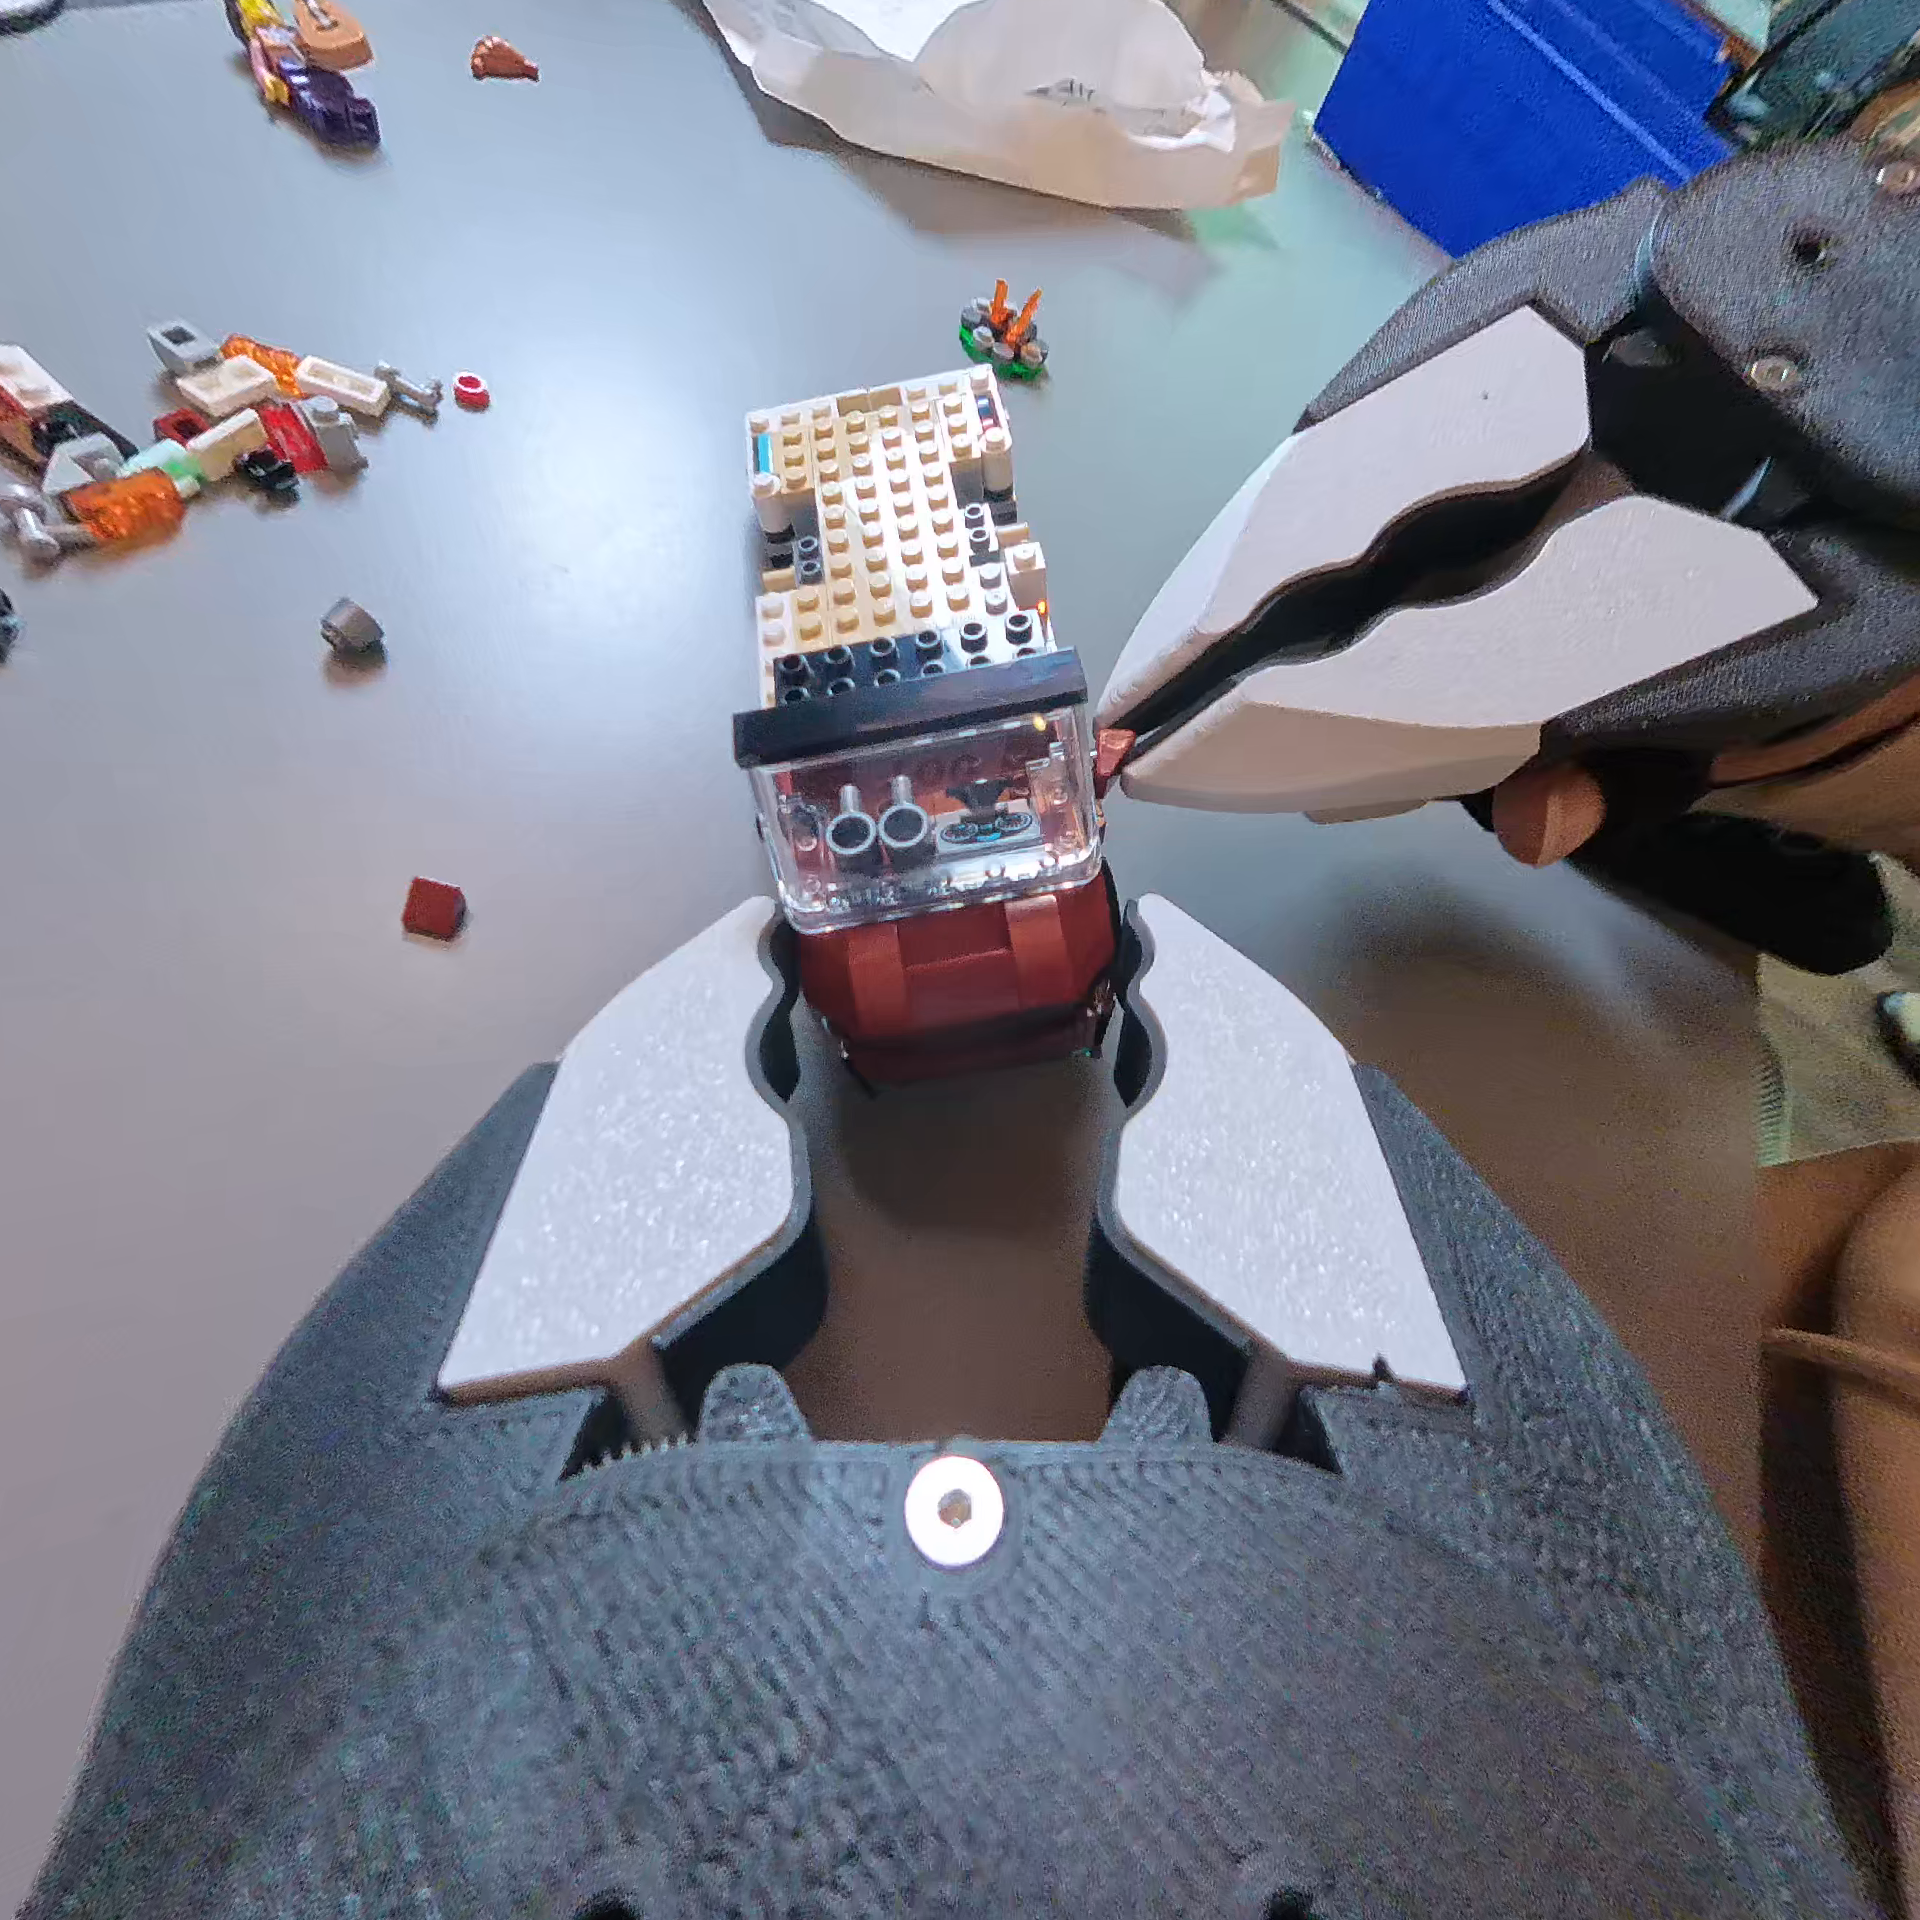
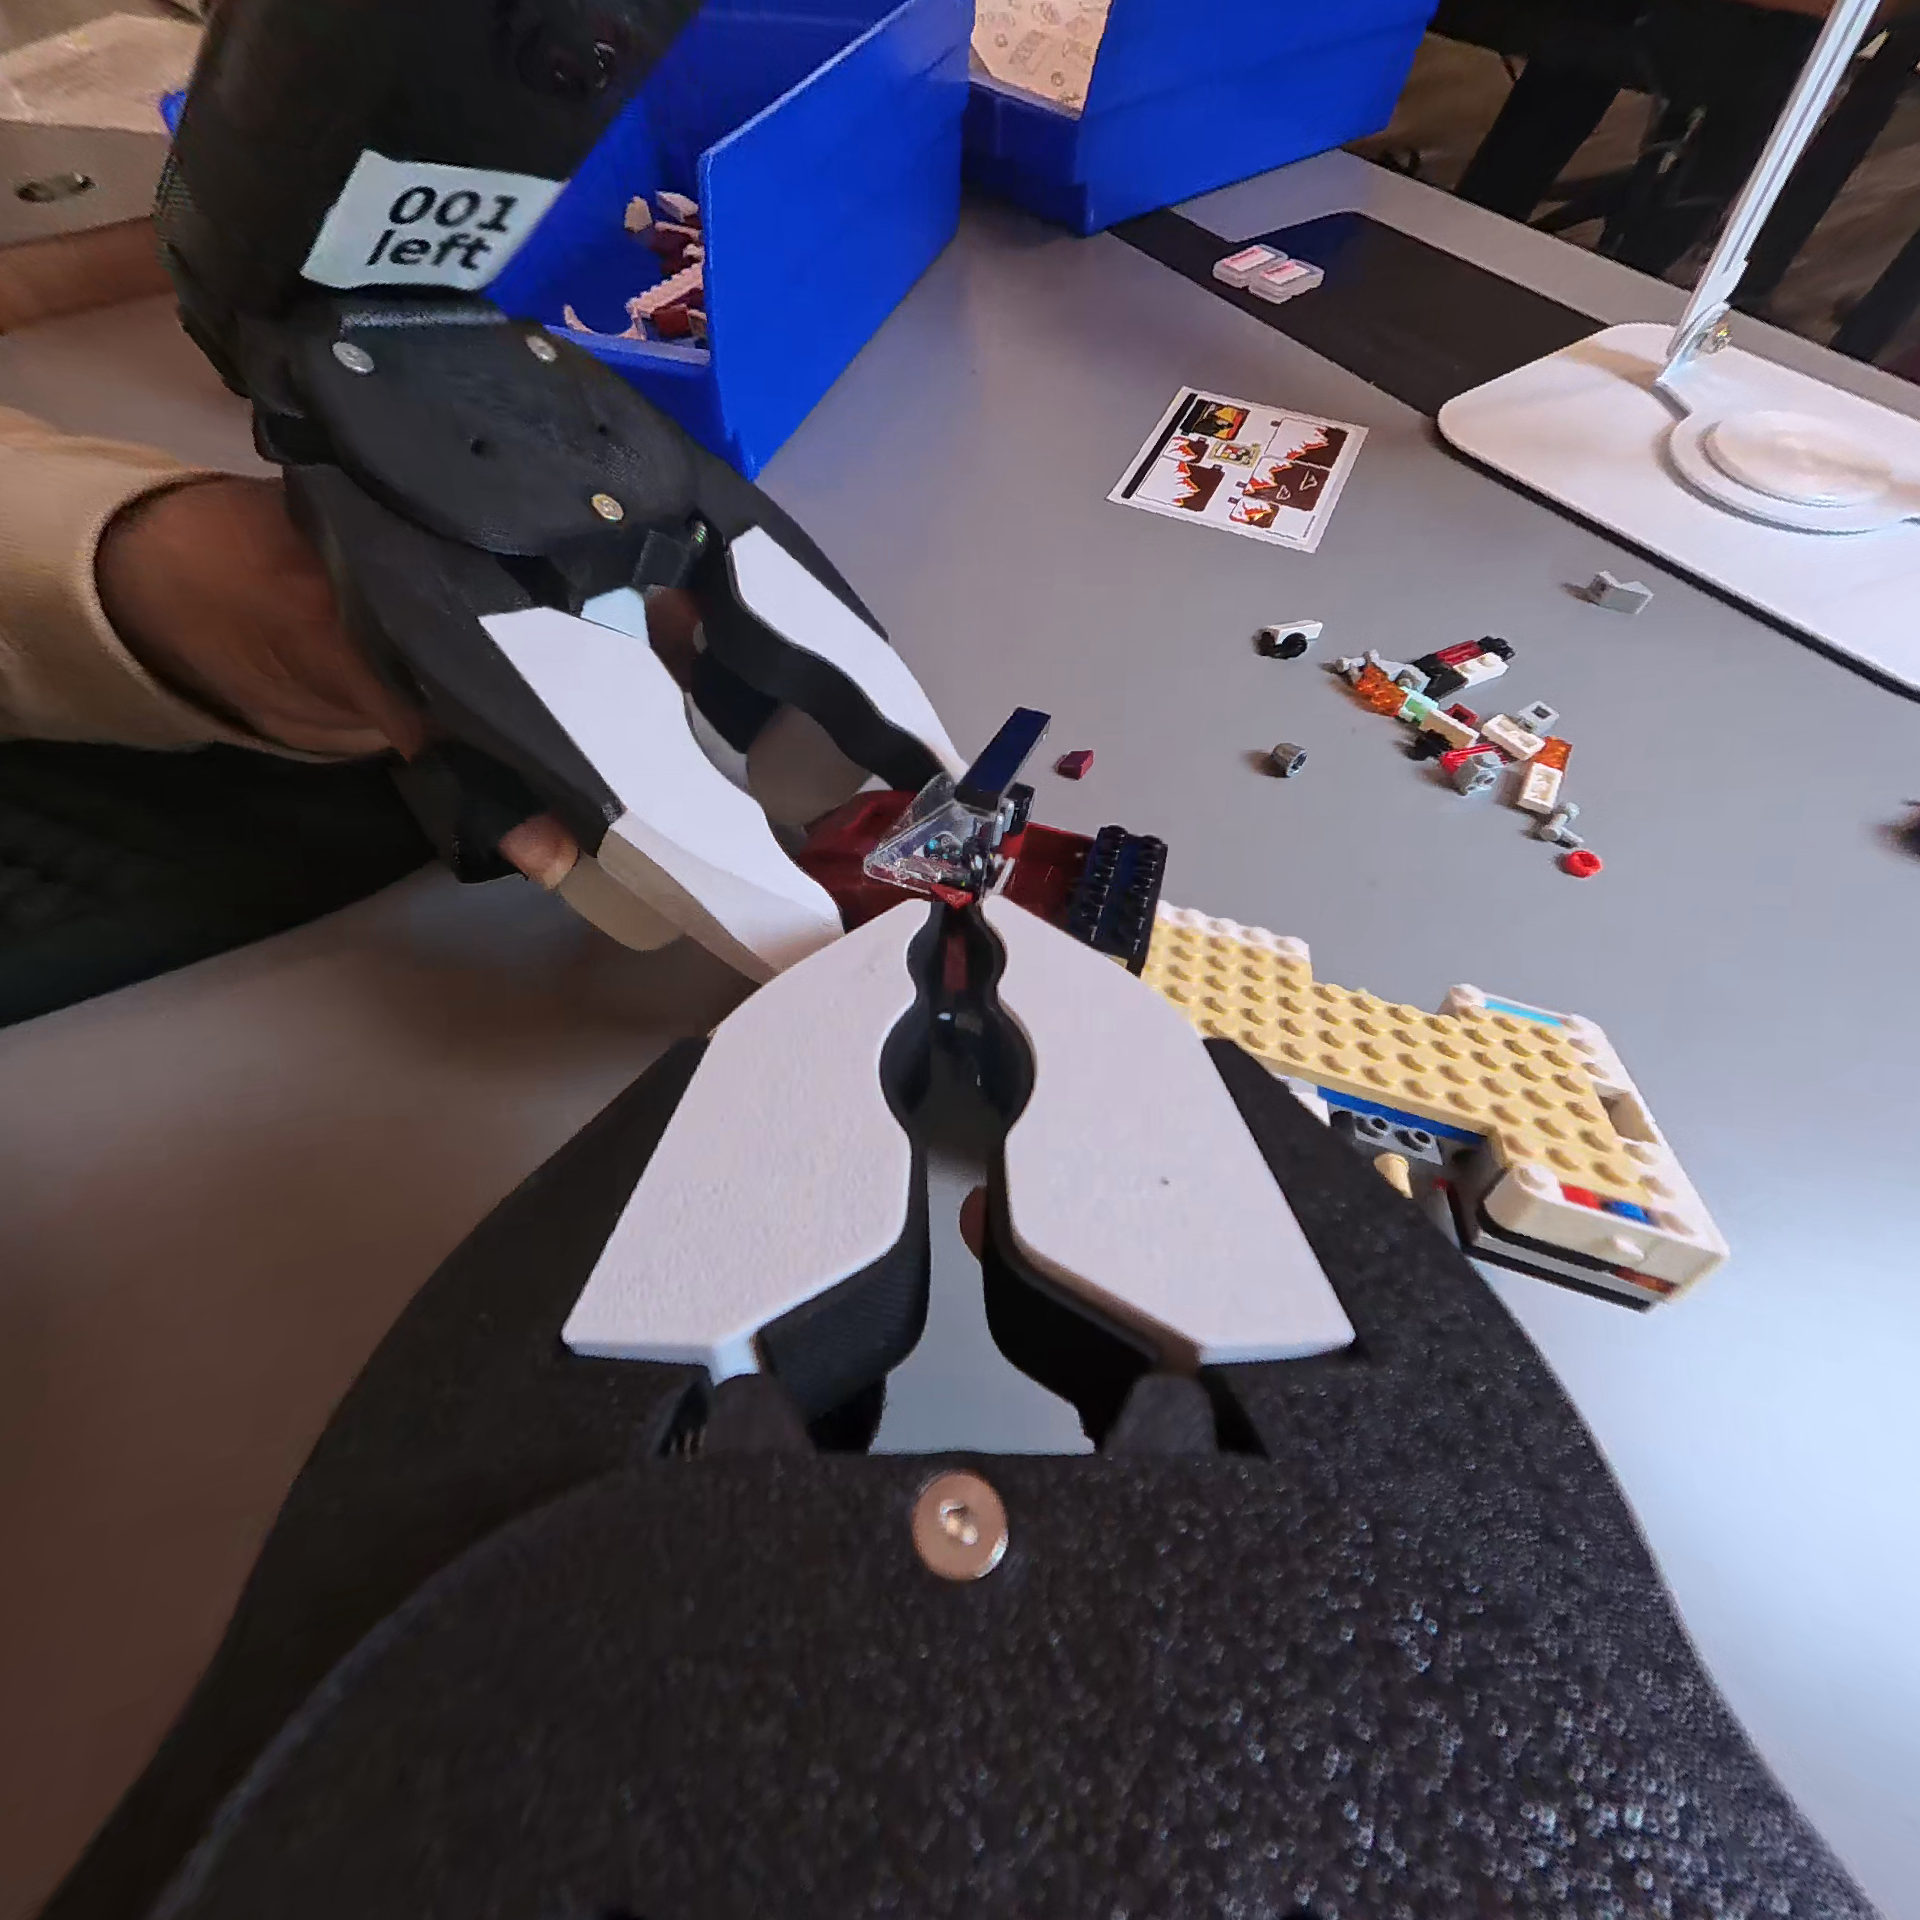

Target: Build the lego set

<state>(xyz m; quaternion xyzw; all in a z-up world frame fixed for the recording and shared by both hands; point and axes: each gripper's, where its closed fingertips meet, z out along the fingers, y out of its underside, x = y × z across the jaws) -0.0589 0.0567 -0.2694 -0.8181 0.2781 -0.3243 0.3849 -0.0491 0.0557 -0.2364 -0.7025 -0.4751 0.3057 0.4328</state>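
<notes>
Right gripper (image 2: 954, 906), fingertips nearly closed on a small dark red piece (image 2: 953, 896) held against the side of the clear windscreen (image 2: 920, 836) of a brick-built vehicle (image 2: 1351, 1039). Left gripper (image 2: 831, 842), held in a hand (image 2: 239, 623), straddles the vehicle's dark red front. Behind lie loose bricks (image 2: 1475, 727), a sticker sheet (image 2: 1236, 481) and blue bins (image 2: 821, 208).

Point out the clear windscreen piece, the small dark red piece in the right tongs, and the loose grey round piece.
clear windscreen piece (image 1: 925, 821): left wrist view, front face.
small dark red piece (image 1: 1115, 750): left wrist view, exposed end.
loose grey round piece (image 1: 351, 623): left wrist view, top.
</notes>
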